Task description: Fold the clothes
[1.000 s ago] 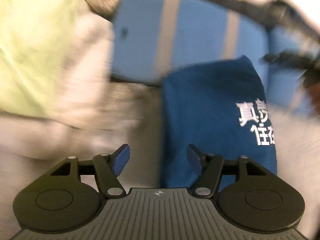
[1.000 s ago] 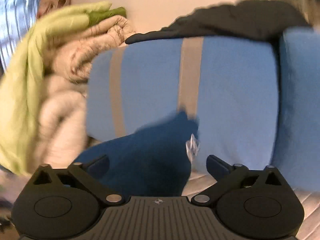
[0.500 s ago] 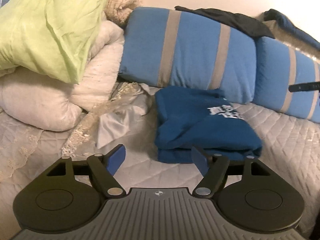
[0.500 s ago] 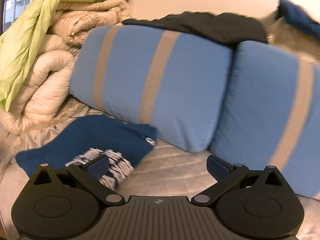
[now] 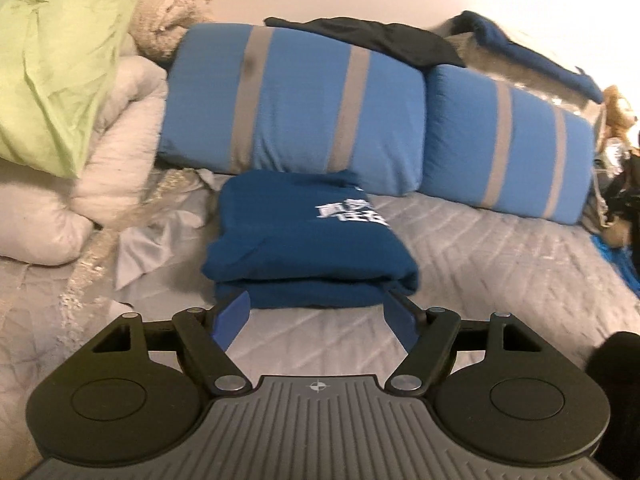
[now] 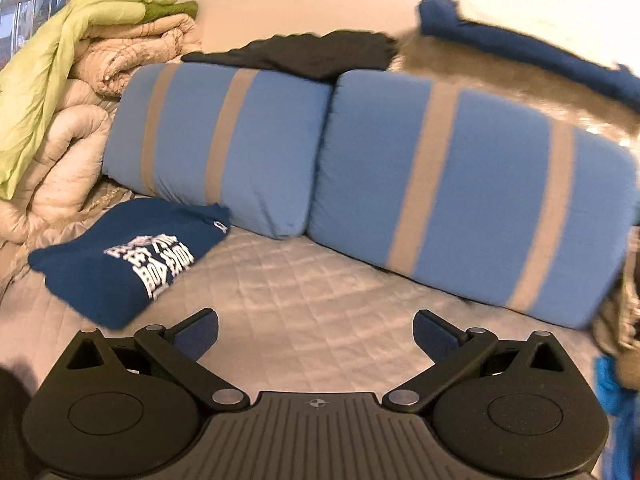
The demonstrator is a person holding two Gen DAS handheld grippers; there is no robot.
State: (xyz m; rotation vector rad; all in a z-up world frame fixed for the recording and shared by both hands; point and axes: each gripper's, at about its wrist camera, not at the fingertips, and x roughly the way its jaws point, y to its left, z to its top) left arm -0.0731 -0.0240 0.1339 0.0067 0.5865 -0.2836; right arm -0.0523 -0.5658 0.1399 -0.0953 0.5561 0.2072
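Folded shirt [image 5: 308,248] — beyond spread left gripper [image 5: 316,320]

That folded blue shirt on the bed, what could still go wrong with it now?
The folded blue shirt lies against a striped pillow, and both the left gripper and the right gripper are open and holding nothing. The left fingers sit close to its near edge, so a careless move might nudge the layers apart. The black garment draped on top of the pillows could slide down onto it.
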